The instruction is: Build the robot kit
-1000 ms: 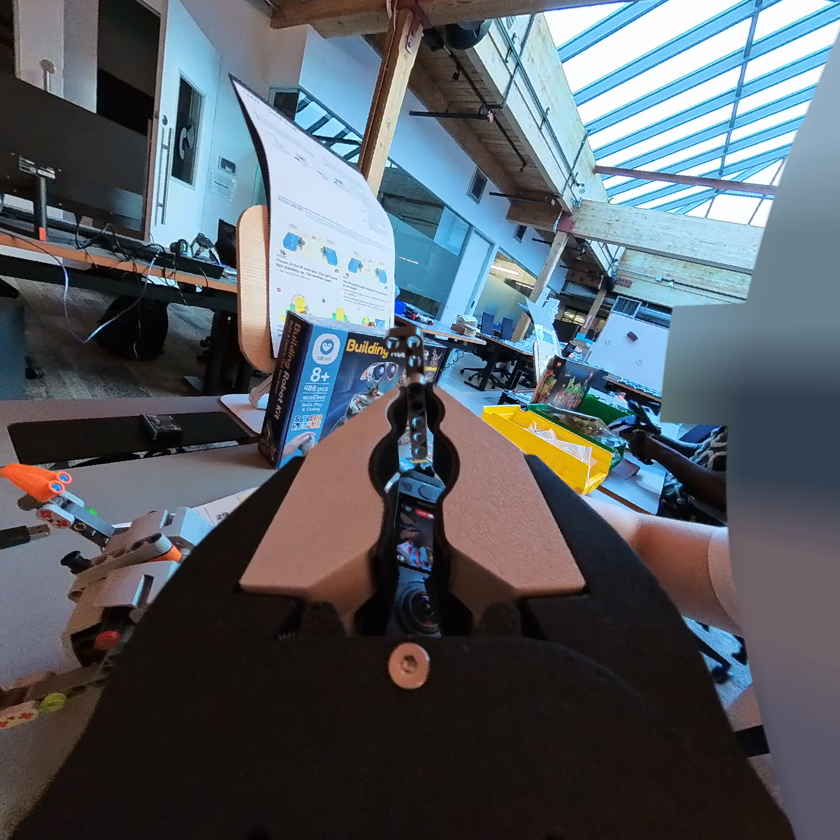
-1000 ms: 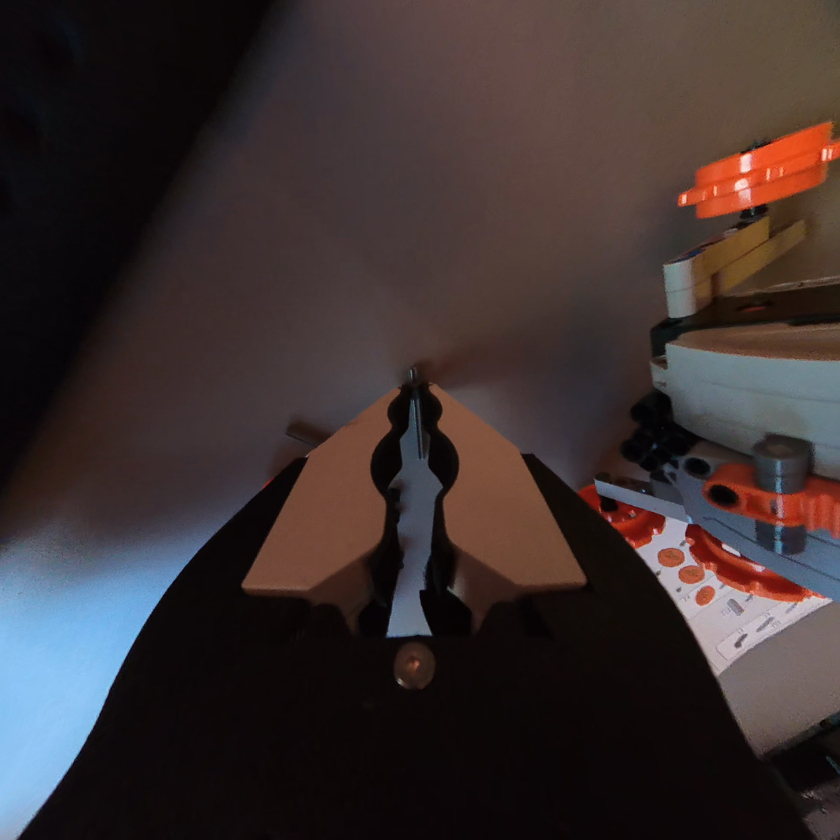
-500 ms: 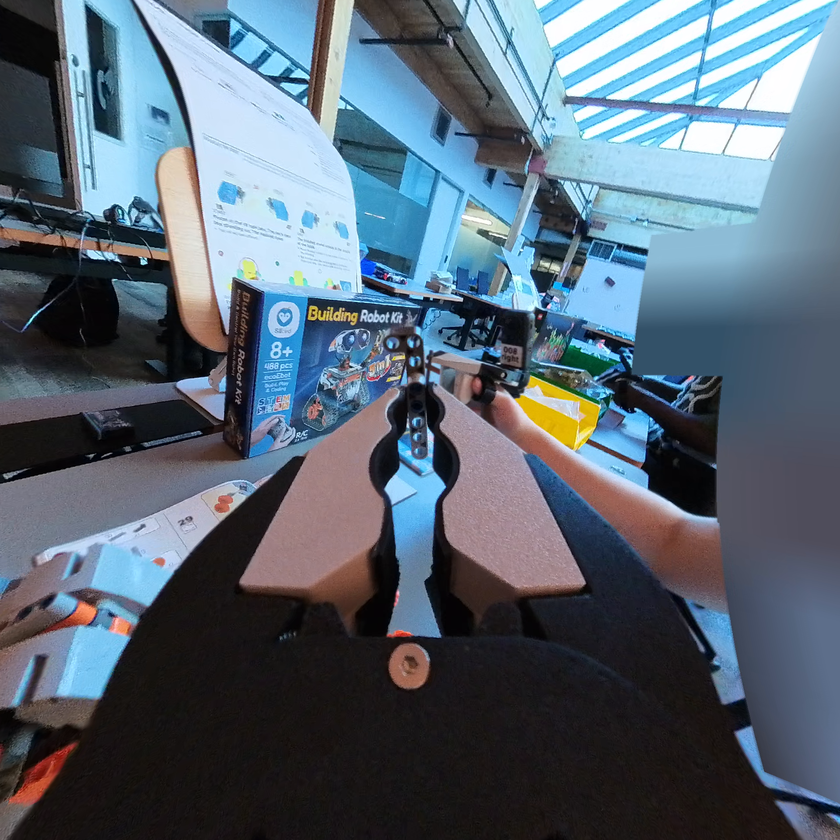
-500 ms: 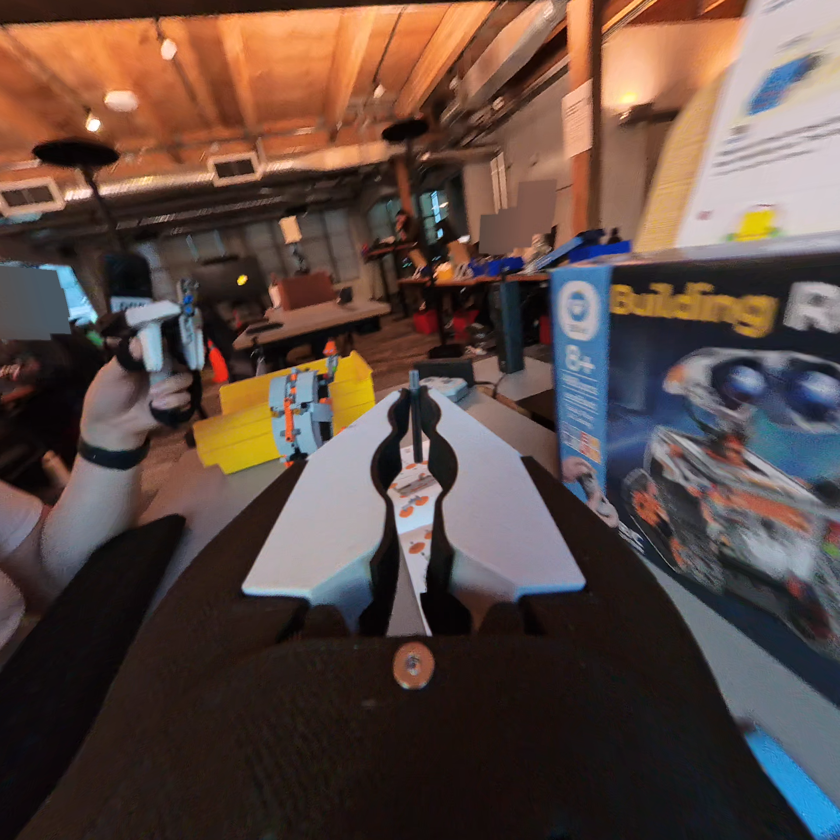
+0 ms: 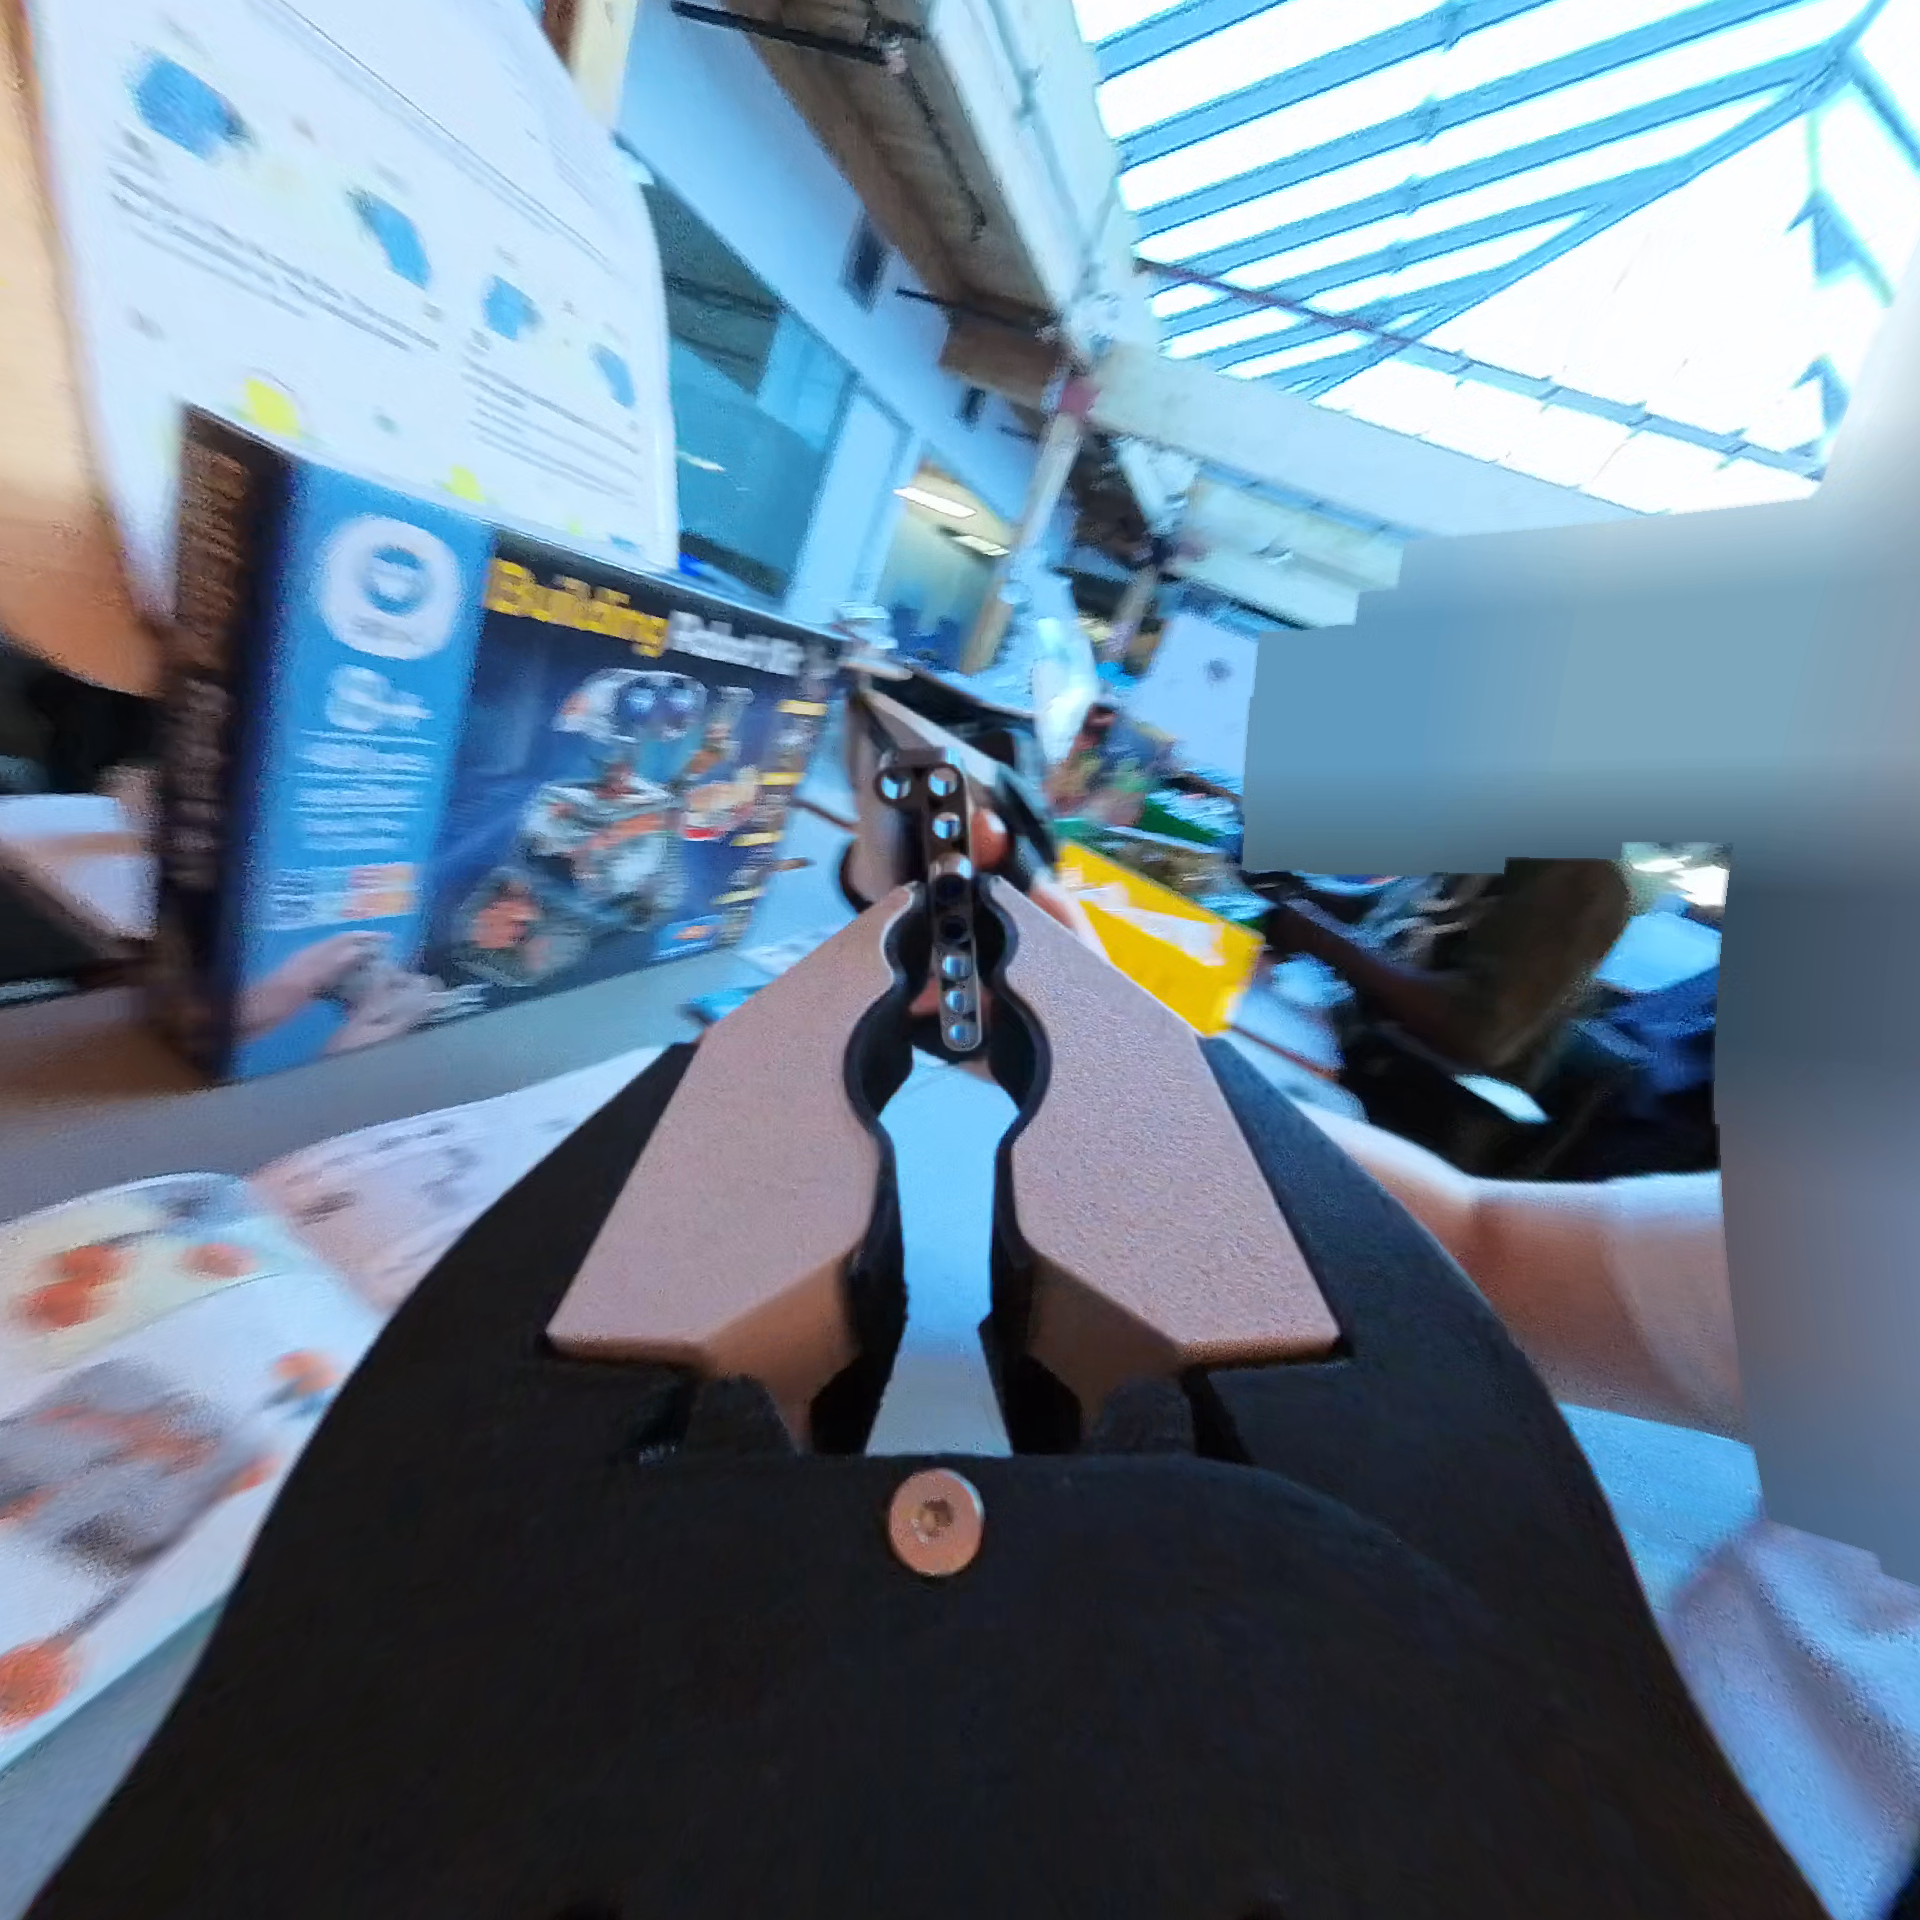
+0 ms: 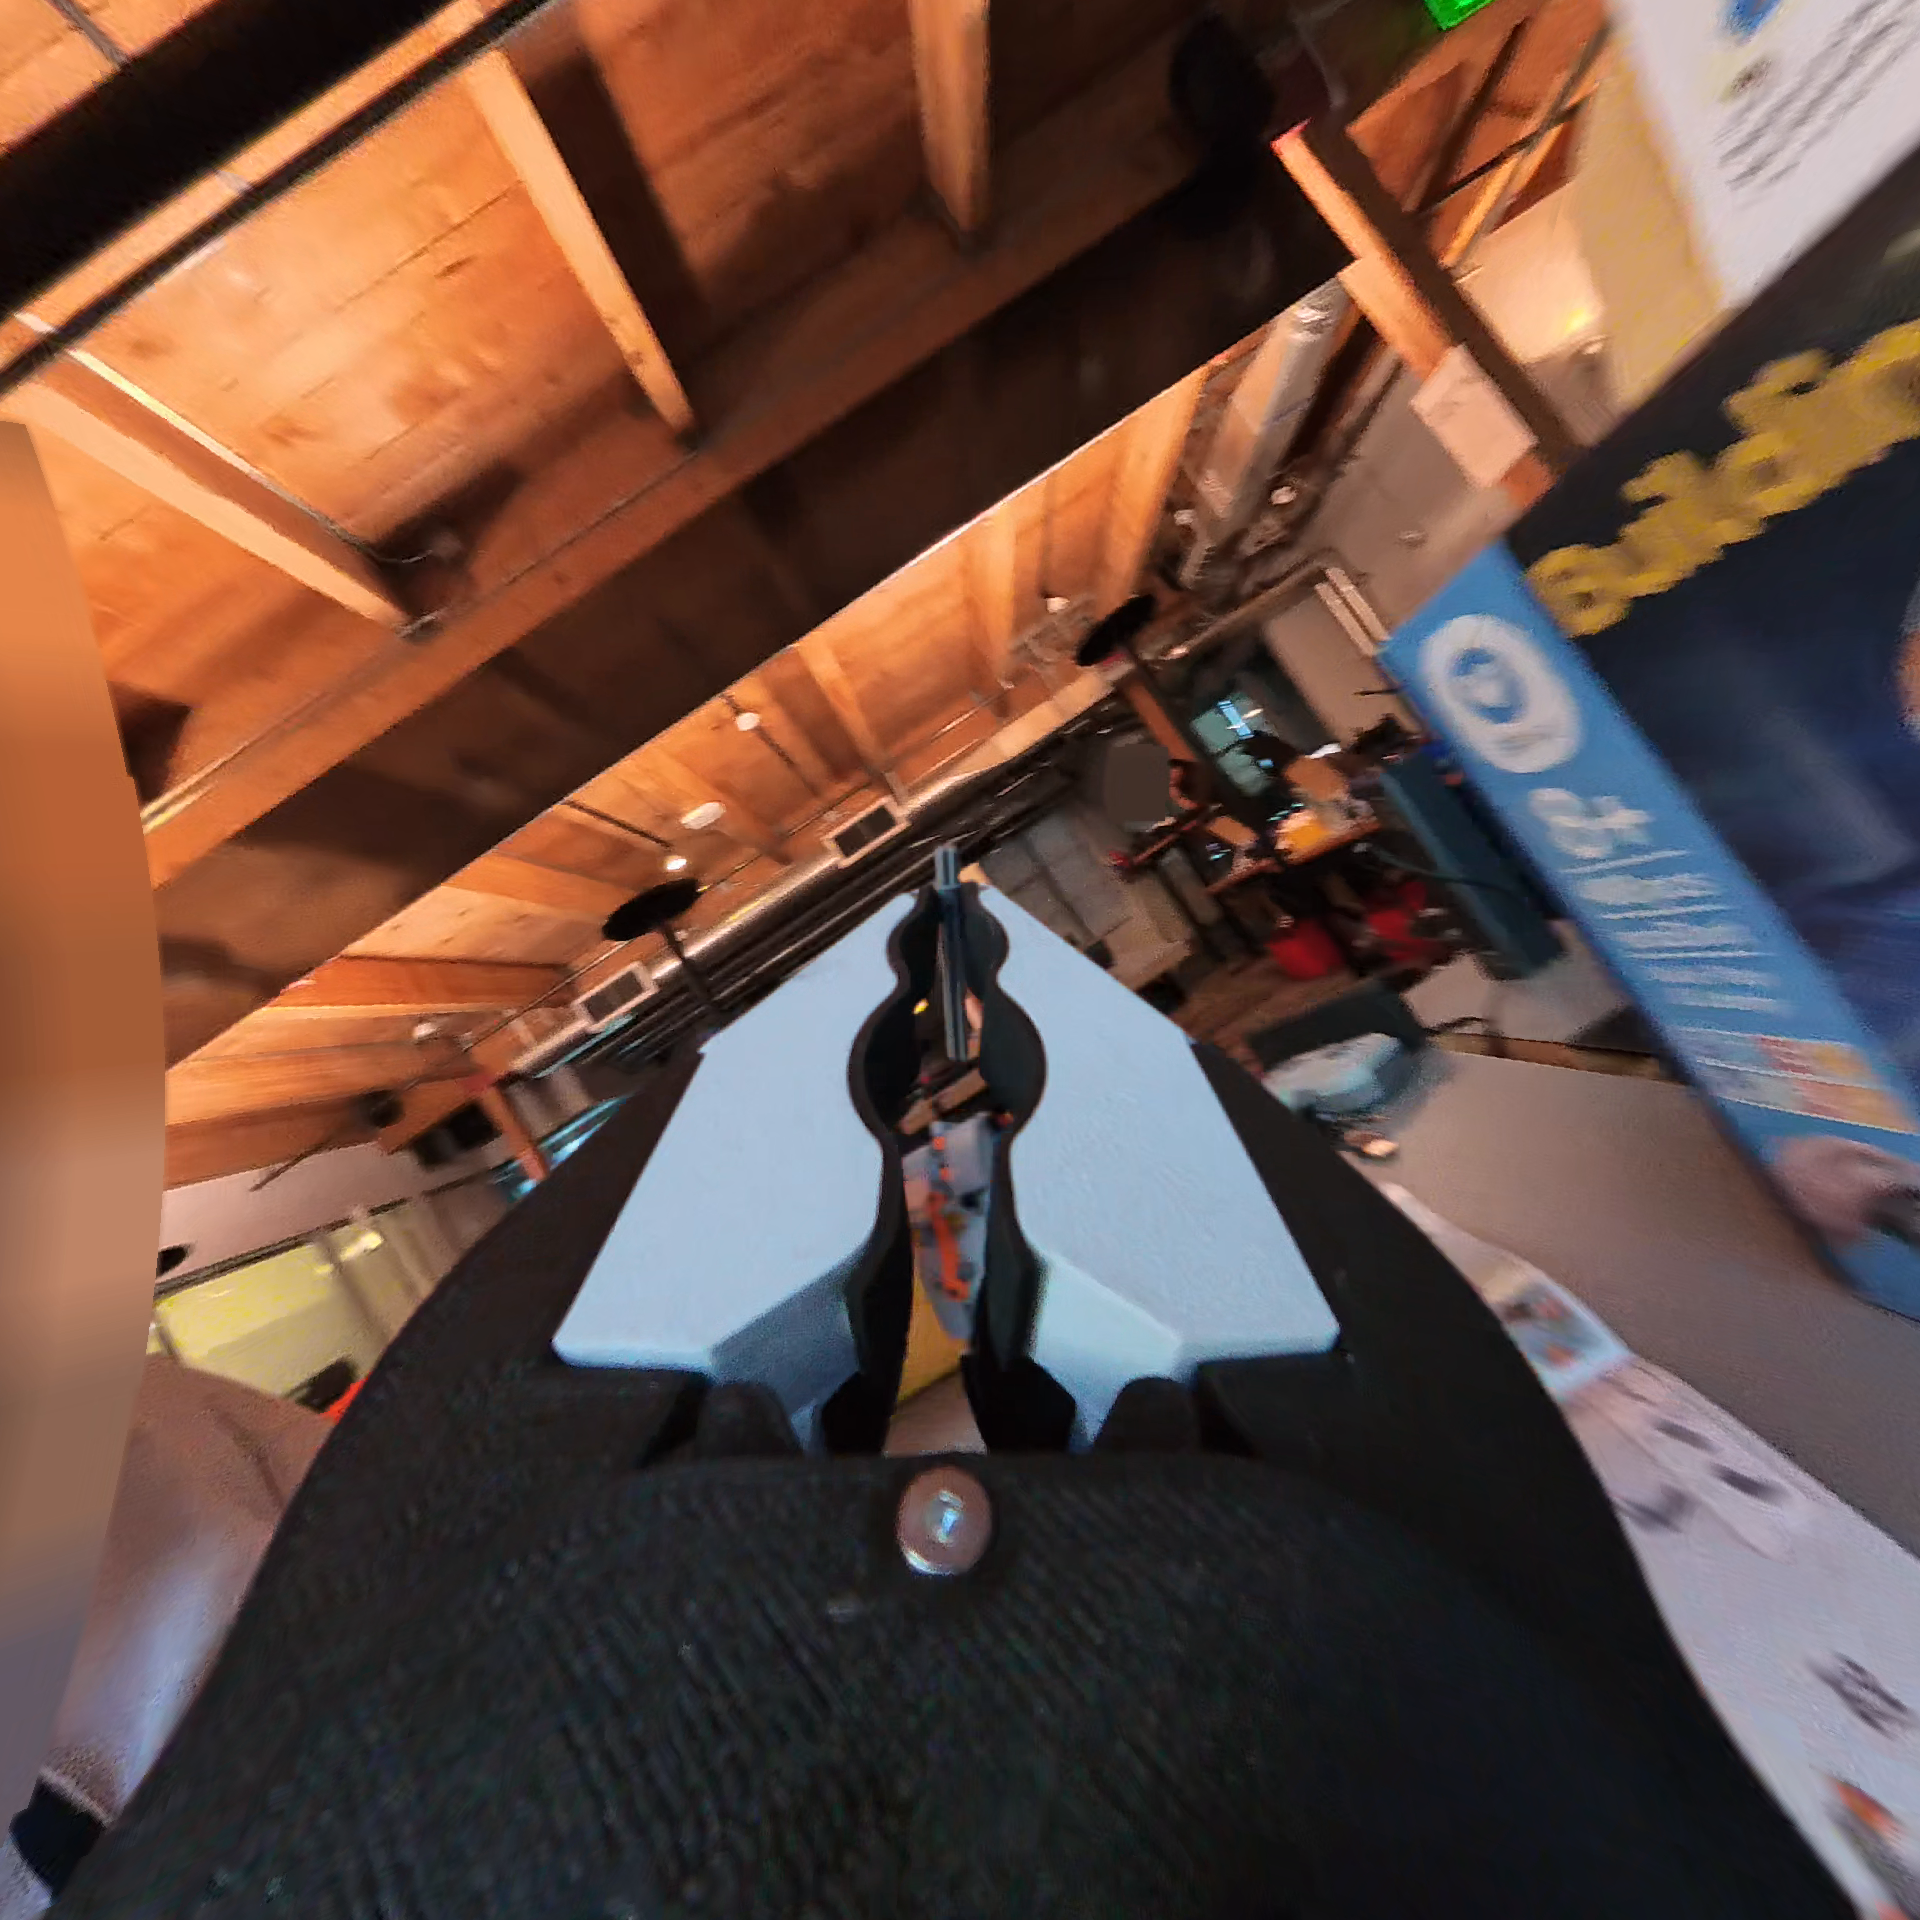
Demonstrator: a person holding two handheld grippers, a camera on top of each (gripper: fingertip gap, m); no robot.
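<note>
In the left wrist view, the left claw is pinched on a dark perforated beam, a bent strip with a row of holes that stands up past the fingertips while its lower end hangs in the gap between the fingers. Below and to the left, a printed instruction sheet lies on the grey desk, smeared by motion so its pictures cannot be read. Farther back a blue toy kit box stands upright on the desk, with a curled white sheet rising behind it. Just behind the beam a hand and some gear show, mostly hidden, and a yellow bin sits beyond. In the right wrist view, the right claw is closed on a thin dark axle, whose tip pokes just past the fingertips. Through the gap between the fingers a grey and orange model shows only in part. The same box is cut off at the right edge, and wooden ceiling beams fill the far view.
</note>
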